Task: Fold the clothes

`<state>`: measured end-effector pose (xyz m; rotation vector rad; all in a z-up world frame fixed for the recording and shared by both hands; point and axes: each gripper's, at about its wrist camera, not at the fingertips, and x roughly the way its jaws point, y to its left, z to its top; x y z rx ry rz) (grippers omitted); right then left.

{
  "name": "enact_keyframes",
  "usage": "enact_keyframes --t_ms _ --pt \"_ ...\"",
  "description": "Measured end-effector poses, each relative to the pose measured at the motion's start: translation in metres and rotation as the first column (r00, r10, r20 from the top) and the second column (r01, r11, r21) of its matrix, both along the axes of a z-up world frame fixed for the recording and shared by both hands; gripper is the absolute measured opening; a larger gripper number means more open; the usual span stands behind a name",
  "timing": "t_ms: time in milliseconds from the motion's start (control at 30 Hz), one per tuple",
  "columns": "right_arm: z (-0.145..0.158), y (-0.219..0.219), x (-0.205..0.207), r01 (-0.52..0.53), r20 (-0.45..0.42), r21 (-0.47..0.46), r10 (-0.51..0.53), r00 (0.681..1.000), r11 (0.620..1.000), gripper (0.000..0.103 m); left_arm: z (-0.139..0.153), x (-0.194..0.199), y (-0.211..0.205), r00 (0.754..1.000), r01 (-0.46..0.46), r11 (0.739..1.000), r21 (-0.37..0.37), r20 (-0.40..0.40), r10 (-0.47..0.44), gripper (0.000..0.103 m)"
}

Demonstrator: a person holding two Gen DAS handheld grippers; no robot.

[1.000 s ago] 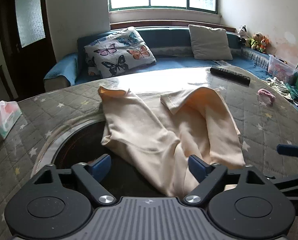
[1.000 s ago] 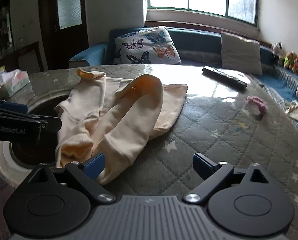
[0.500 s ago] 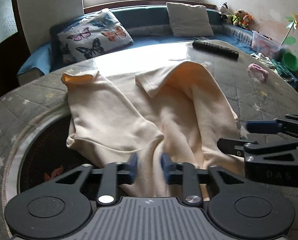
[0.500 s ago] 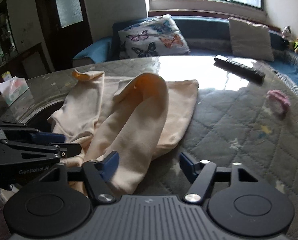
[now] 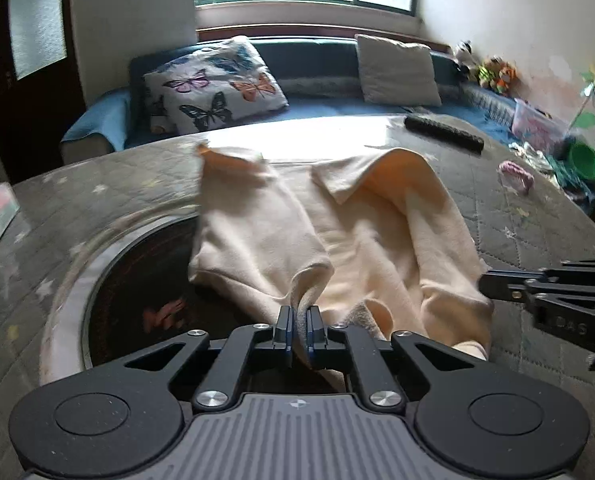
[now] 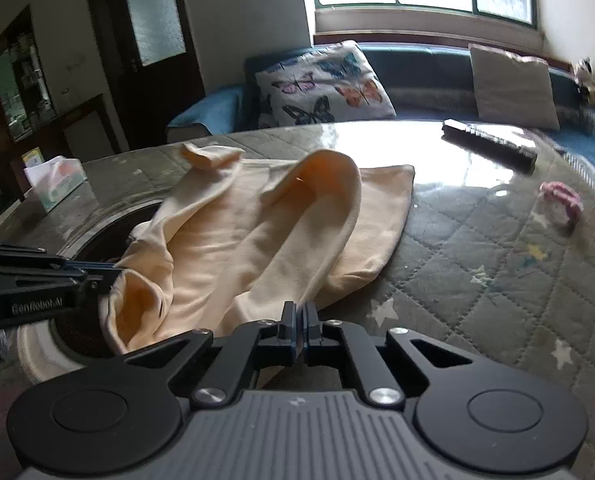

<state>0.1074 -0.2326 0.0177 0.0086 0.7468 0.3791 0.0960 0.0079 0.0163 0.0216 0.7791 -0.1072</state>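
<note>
Both grippers are pressed together on the near hem of the cream garment [image 5: 377, 240]: the left gripper [image 5: 299, 330] pinches a raised fold at the hem's left corner, the right gripper [image 6: 300, 322] pinches the hem's right end. Seen from the right wrist, the left gripper [image 6: 97, 274] is clamped on the bunched corner; seen from the left wrist, the right gripper [image 5: 483, 280] meets the cloth edge.

Largest first — a quilted, star-patterned table cover [image 6: 497, 280] under a glossy sheet carries the garment, which is spread crumpled across the middle, its near left part draped over a dark round recess [image 5: 137, 300]. One sleeve [image 5: 233, 162] is flipped up at the far left; a second fold arches up in the middle. Two-corner grips are probably taken so the hem can be lifted and drawn taut for the first fold.

Smaller items are kept well apart from the cloth: tissue box [image 6: 57, 186], remote control [image 5: 443, 134], pink hair tie [image 6: 561, 198].

Versus a second ago — both sets of jaws were spread wide with the hem loose between them; now cloth is clamped in each. The garment's layout is otherwise unchanged.
</note>
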Motion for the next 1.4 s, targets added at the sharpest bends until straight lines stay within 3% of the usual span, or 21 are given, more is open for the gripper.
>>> enact_keyframes --t_ms 267,433,567,700,767,833,867,900,1167,1267,1400 --pt "0.020 -0.002 -0.075 -0.124 0.036 0.013 0.123 0.992 0.992 0.001 0.010 -0.079 0.026 0.999 -0.025 0.999 -0.038 0.026 0.026 0.006" --pt "0.029 -0.004 -0.097 -0.134 0.043 -0.003 0.134 0.990 0.991 0.002 0.011 -0.133 0.038 0.999 -0.038 0.998 -0.051 0.022 0.039 0.006" --pt "0.040 0.000 -0.096 -0.150 0.068 -0.022 0.152 0.986 0.988 0.007 0.007 -0.168 0.051 0.999 -0.039 0.998 -0.059 -0.010 0.038 0.006" --pt "0.039 0.014 -0.080 -0.157 0.076 -0.047 0.160 0.984 0.987 0.025 0.007 -0.183 0.066 0.998 -0.045 0.996 -0.080 -0.035 0.043 0.009" --pt "0.036 0.023 -0.067 -0.152 0.074 -0.061 0.156 0.985 0.987 0.027 0.011 -0.186 0.071 0.999 -0.049 0.996 -0.070 -0.024 0.047 0.012" --pt "0.031 0.032 -0.053 -0.148 0.068 -0.075 0.153 0.986 0.986 0.028 0.017 -0.187 0.075 0.999 -0.045 0.997 -0.066 -0.009 0.044 0.028" --pt "0.029 0.036 -0.046 -0.145 0.069 -0.087 0.151 0.986 0.986 0.029 0.020 -0.187 0.077 0.999 -0.045 0.997 -0.063 0.003 0.046 0.043" --pt "0.027 0.041 -0.040 -0.143 0.069 -0.098 0.150 0.986 0.985 0.032 0.022 -0.187 0.079 0.999 -0.046 0.997 -0.055 0.014 0.047 0.048" --pt "0.004 0.066 0.008 -0.145 0.029 -0.121 0.150 0.988 0.982 0.031 0.027 -0.148 0.083 0.995 -0.083 0.996 -0.014 0.062 0.083 0.048" --pt "-0.001 0.066 0.015 -0.137 0.022 -0.120 0.141 0.990 0.983 0.004 0.023 -0.123 0.076 0.996 -0.069 0.998 -0.011 0.059 0.070 0.048" --pt "0.007 0.049 0.010 -0.086 0.057 -0.105 0.092 0.994 0.991 0.003 0.014 -0.089 0.064 0.998 -0.045 0.999 0.009 0.041 0.044 0.048"
